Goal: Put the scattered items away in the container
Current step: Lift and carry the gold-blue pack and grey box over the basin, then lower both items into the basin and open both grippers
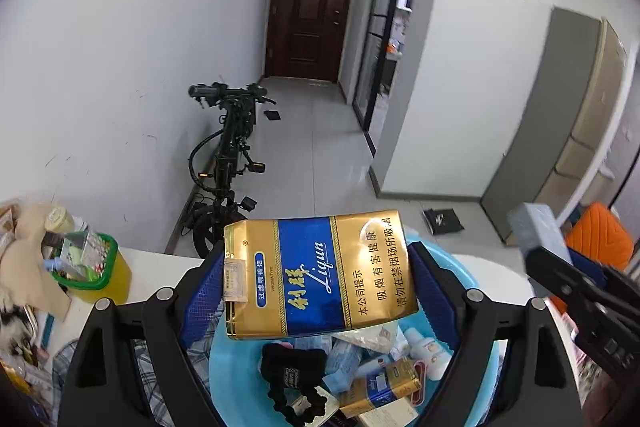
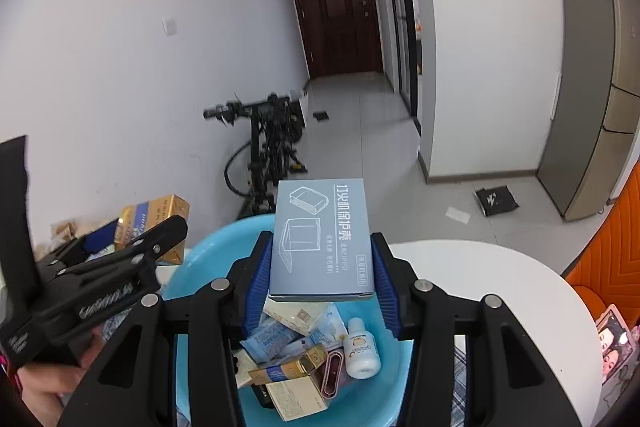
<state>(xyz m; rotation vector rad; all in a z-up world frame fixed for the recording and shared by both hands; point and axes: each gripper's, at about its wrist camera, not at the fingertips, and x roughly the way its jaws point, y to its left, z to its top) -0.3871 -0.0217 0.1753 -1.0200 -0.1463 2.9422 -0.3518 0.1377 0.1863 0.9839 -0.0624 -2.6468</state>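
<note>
A gold cigarette pack (image 1: 320, 273) is gripped by the left gripper (image 1: 320, 291), a grey box (image 2: 322, 239) by the right gripper (image 2: 322, 283) (both above the blue basin (image 2: 208, 247)); release is called for next.

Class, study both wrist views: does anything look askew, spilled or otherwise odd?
Nothing spilled. The gold carton in the left gripper tilts over the blue basin, where items lie jumbled.
</note>
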